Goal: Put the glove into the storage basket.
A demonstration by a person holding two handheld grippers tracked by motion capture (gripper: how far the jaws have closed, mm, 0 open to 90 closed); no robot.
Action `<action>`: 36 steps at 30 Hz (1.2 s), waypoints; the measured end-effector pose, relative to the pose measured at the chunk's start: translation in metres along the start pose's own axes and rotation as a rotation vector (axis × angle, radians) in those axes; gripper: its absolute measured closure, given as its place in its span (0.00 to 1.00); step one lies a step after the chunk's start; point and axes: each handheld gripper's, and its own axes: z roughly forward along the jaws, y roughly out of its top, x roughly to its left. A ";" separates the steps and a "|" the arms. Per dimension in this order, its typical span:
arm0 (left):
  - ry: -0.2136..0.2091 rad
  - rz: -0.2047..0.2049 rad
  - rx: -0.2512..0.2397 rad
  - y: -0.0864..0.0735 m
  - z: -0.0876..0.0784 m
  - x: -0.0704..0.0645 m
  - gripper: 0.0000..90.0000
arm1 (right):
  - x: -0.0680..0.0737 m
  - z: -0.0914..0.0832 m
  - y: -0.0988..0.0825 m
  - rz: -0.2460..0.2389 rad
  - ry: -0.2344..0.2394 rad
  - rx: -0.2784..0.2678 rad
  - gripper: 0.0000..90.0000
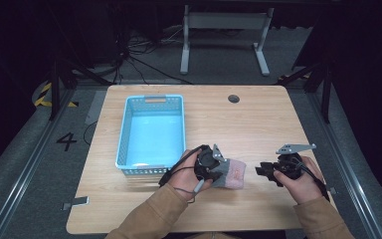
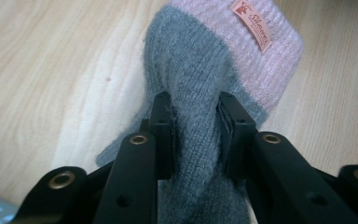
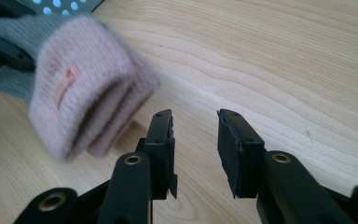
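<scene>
A grey knitted glove with a pink cuff (image 1: 231,173) lies near the table's front, between the two hands. My left gripper (image 2: 196,122) is shut on its grey part (image 2: 193,88), the wool bunched between both pads; the pink cuff (image 2: 265,60) with its small label hangs past the jaws. In the high view the left gripper (image 1: 218,170) sits at the glove's left end. My right gripper (image 3: 195,130) stands open with nothing between its fingers, just to the right of the pink cuff (image 3: 81,100), over bare wood. From above, the right gripper (image 1: 261,171) points left toward the glove.
A light blue plastic basket (image 1: 127,130) stands on the left half of the wooden table (image 1: 258,119), close to the left hand. A round cable hole (image 1: 234,98) sits near the far edge. A table frame stands on the floor beyond.
</scene>
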 end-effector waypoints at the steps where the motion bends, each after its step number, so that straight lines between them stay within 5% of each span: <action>1: 0.001 -0.003 -0.007 0.000 -0.004 0.002 0.79 | 0.000 0.000 0.000 0.000 -0.003 0.001 0.74; 16: 0.010 -0.044 -0.054 -0.007 -0.045 0.022 0.78 | -0.007 0.008 0.004 0.000 -0.005 0.021 0.73; 23: 0.048 -0.070 -0.096 -0.015 -0.067 0.031 0.78 | -0.008 0.013 0.005 -0.003 -0.006 0.027 0.73; 36: 0.111 -0.115 -0.091 -0.031 -0.096 0.058 0.78 | -0.010 0.014 0.002 0.009 -0.010 0.035 0.72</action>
